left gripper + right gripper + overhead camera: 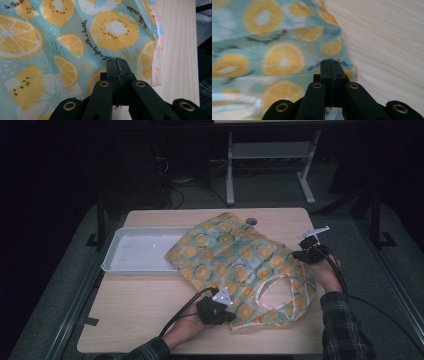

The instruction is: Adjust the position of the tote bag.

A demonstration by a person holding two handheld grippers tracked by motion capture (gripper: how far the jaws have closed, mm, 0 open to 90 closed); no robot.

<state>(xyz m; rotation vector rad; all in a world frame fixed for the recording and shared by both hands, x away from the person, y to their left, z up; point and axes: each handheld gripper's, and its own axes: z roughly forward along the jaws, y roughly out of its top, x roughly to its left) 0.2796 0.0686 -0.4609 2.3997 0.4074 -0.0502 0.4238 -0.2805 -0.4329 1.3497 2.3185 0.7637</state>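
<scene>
The tote bag (pixel 235 265) is spread flat across the middle and right of the table (pixel 145 305), its far-left corner lapping over the near right corner of the white tray (pixel 135 251). Its long axis runs on a diagonal for you, from that far-left corner down to the near-right end where the handles (pixel 280 295) loop out.

Your left gripper (pixel 231 316) sits right at the near edge of the bag, beside the handle loops, and in the left gripper view its tips (pixel 117 62) are pressed together over the lemon print. Whether they have a fold of cloth nipped between them I can't tell; the fabric looks flat beneath them, the hem (pixel 157 50) just off to the side with bare wood beyond.

Your right gripper (pixel 306 251) is over at the bag's right edge, farther from you. In the right gripper view its tips (pixel 331 65) are also pressed together, above the cloth's border where the print meets the tabletop, and again no pinch is clear.

So you've got one tool on each end of the near-right side, bag lying inward from both. The left is the nearer one to the handles. I'd say any fold or drag has to go along that diagonal, toward the tray.
</scene>
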